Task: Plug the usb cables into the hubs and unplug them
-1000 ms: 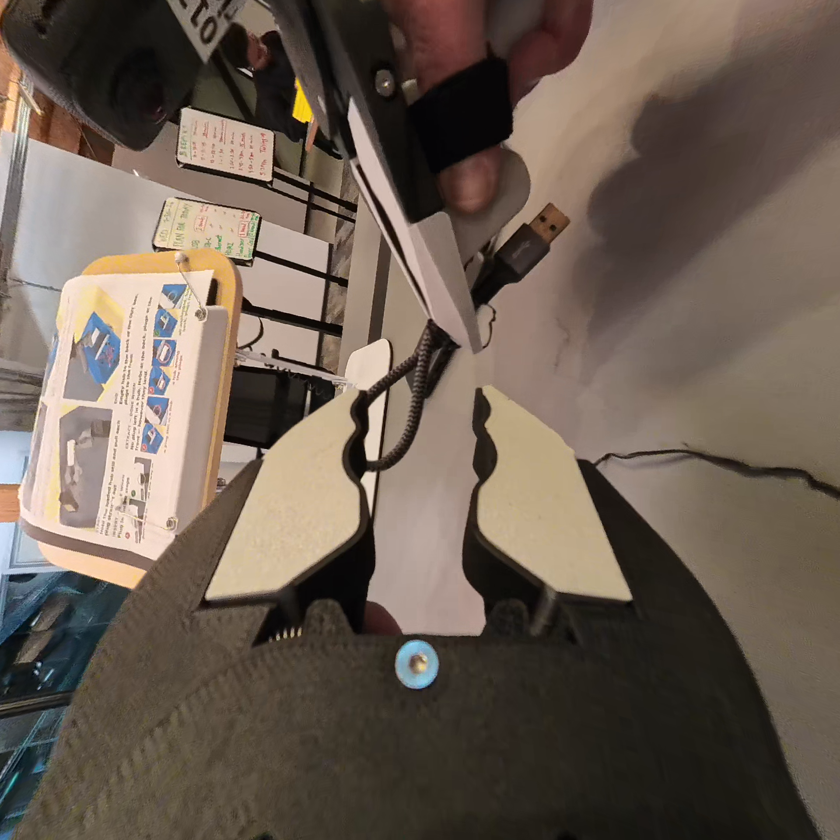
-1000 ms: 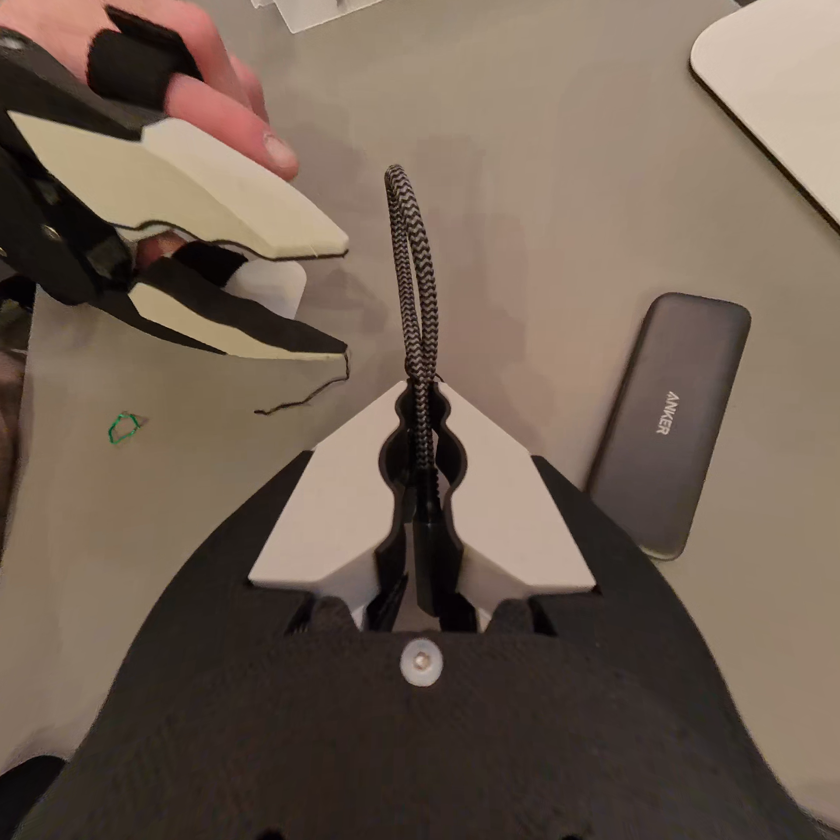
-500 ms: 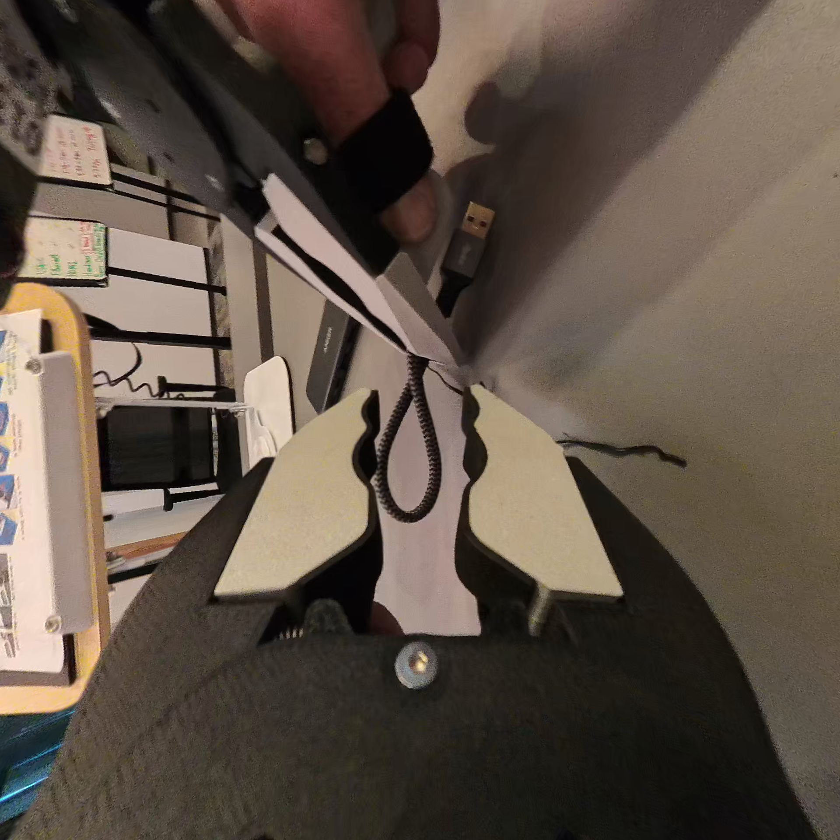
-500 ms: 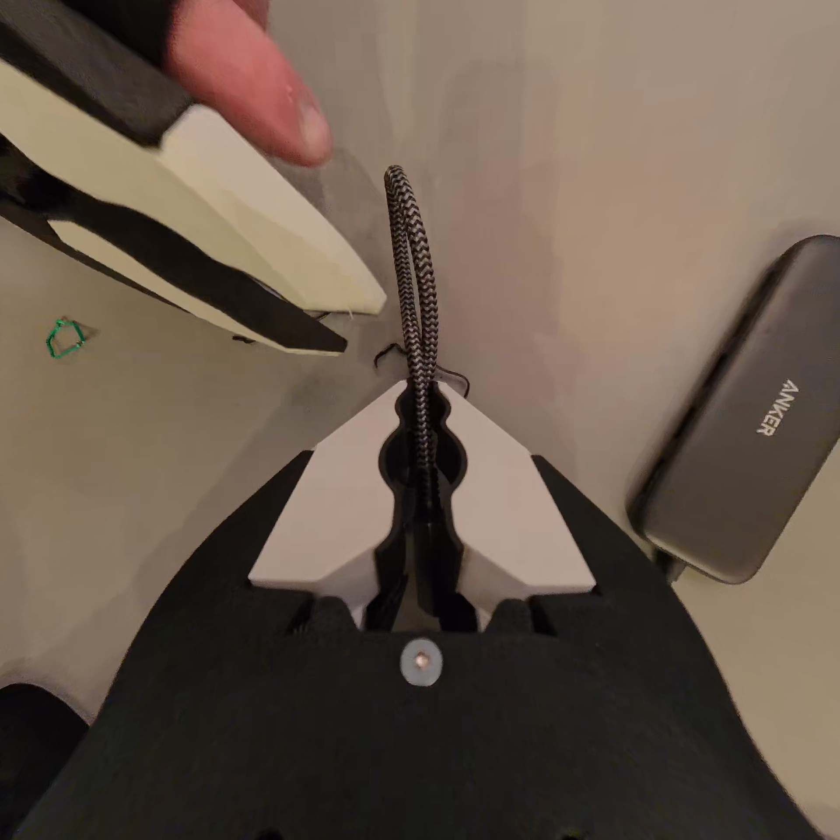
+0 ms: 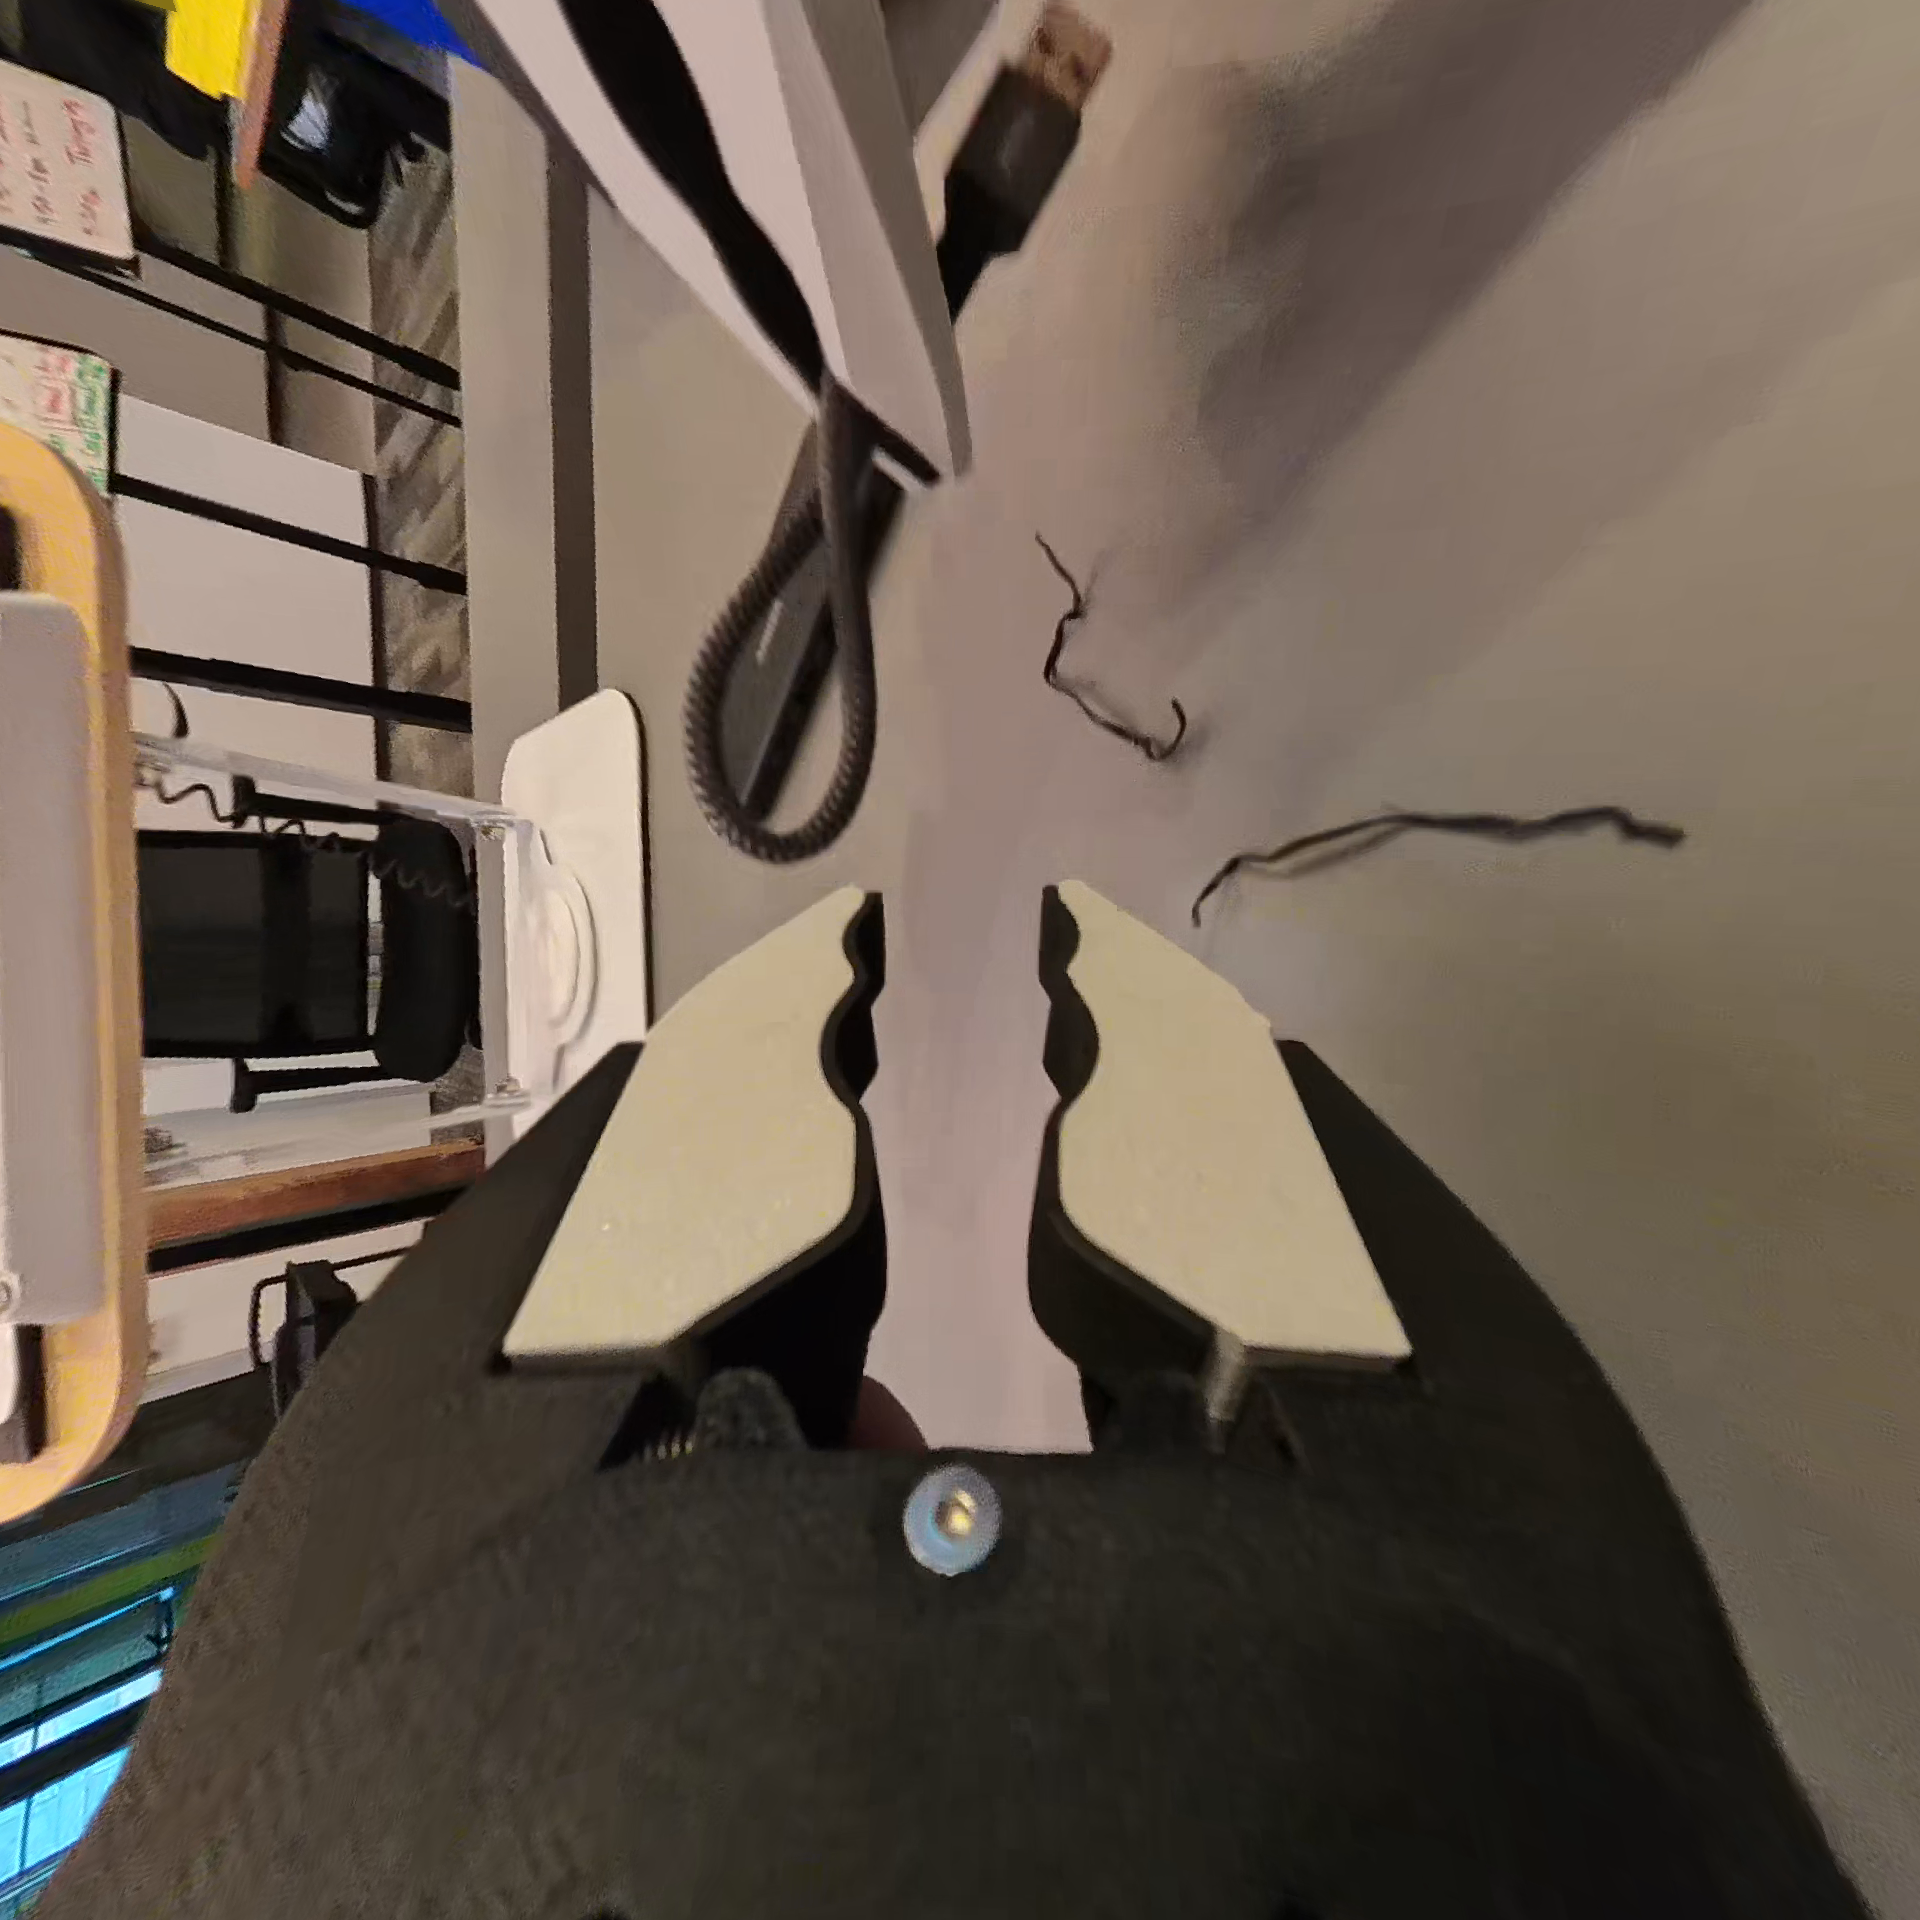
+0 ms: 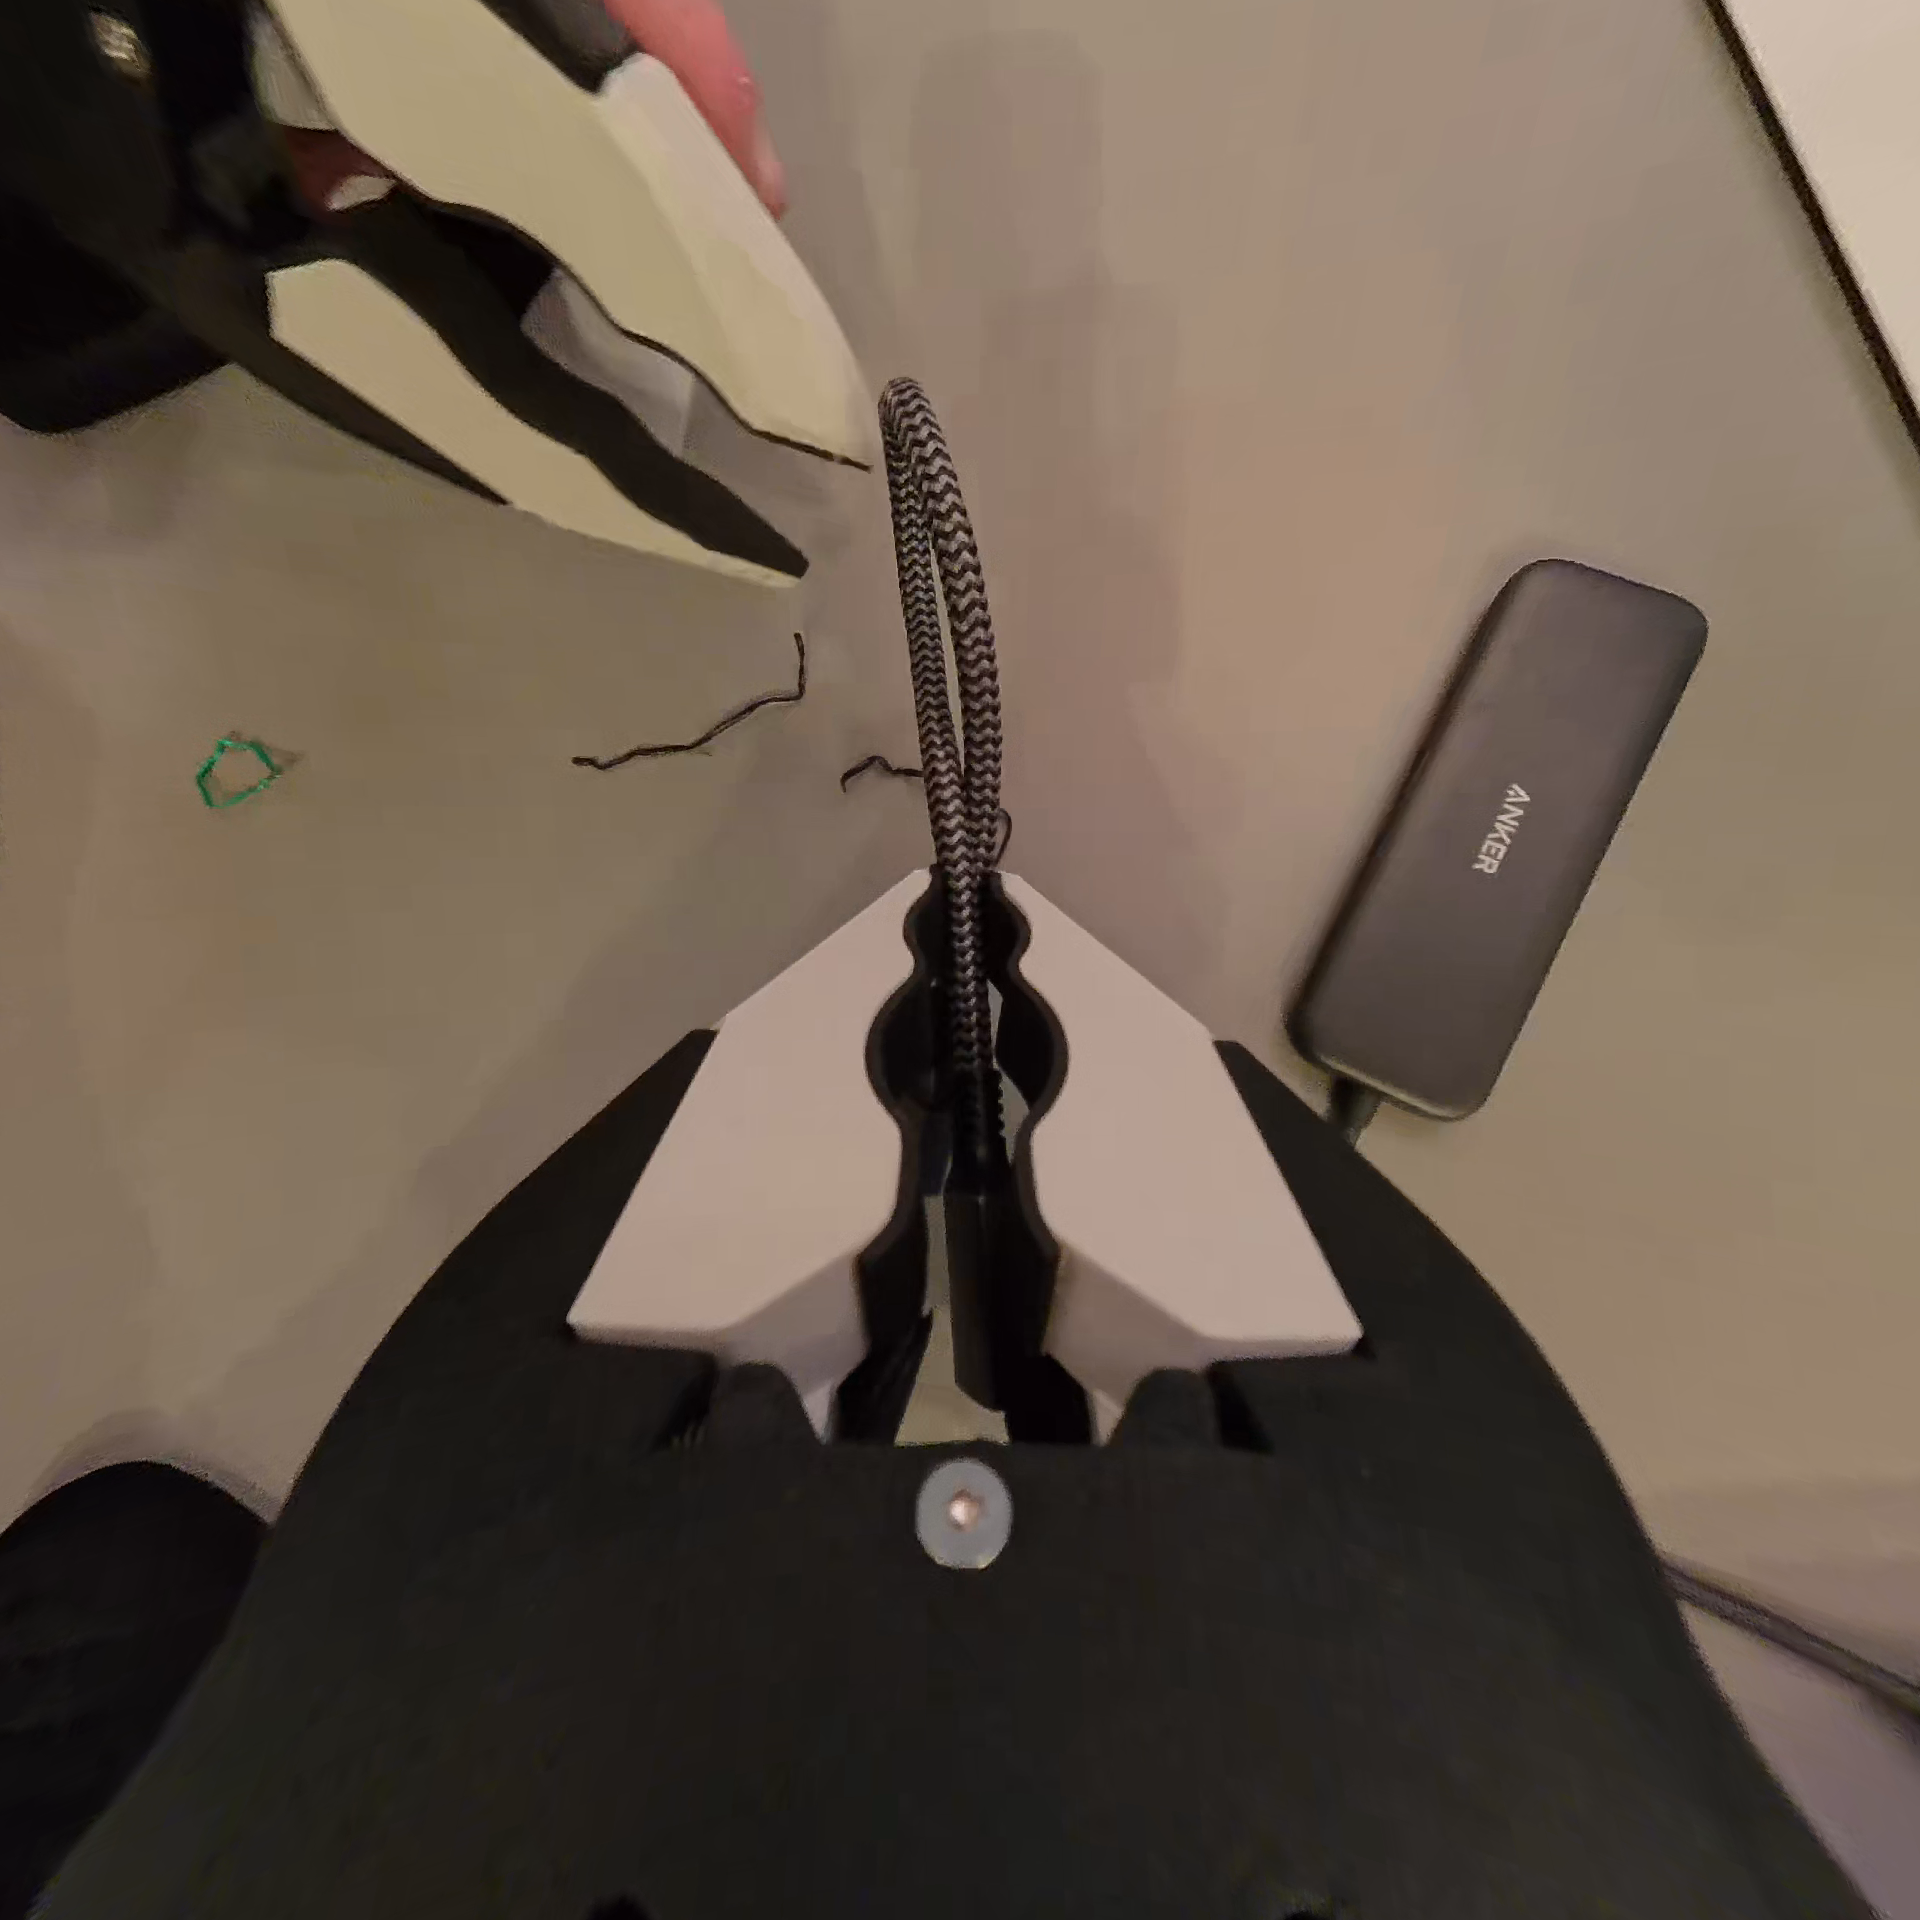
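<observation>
R gripper (image 6: 961, 883) clamps braided cable (image 6: 951, 623); L gripper (image 5: 961, 904) agape, empty.

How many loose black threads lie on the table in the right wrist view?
2: a longer thread left of the braided cable, and a short thread touching the cable's left side; it may continue behind it.

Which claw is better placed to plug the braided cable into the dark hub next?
Right, probably. The right claw is shut on the braided cable, and the dark hub lies on the table just to its right. The left claw is open and empty, with the cable's loop hanging ahead of it.
</observation>
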`<state>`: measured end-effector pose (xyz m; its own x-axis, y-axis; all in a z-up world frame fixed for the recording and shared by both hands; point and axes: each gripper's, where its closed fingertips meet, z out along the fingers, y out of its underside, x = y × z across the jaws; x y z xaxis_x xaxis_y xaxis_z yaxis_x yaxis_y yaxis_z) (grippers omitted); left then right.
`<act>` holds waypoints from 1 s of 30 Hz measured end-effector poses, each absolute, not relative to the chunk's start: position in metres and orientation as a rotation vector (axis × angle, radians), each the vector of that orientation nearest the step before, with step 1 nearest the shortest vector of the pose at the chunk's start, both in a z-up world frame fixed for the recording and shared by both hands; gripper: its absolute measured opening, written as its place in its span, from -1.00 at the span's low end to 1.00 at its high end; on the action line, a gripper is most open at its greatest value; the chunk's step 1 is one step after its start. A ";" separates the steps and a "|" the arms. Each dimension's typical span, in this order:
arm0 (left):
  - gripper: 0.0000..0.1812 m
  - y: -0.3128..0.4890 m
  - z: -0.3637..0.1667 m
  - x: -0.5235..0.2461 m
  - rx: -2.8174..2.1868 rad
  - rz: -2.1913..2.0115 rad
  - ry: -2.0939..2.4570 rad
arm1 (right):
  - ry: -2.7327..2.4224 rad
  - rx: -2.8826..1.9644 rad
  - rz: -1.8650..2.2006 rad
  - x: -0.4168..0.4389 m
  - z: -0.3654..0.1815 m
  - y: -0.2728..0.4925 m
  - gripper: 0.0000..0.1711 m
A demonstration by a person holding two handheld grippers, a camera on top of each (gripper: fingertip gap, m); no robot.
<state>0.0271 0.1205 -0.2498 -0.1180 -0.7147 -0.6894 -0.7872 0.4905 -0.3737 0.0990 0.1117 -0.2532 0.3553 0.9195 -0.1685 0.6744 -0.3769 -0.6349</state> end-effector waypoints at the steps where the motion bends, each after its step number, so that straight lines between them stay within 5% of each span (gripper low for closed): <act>1: -0.68 0.123 -0.252 0.025 -1.263 0.095 1.870 | -1.385 -2.164 0.699 0.101 -0.251 0.110 -0.97; 15: -0.40 0.079 -0.270 0.003 -1.372 -0.256 2.032 | -1.468 -2.157 0.613 0.125 -0.253 0.060 -0.97; 30: -0.47 -0.059 -0.279 -0.041 -1.400 -0.293 2.155 | -1.679 -2.003 0.691 0.079 -0.251 -0.017 -0.97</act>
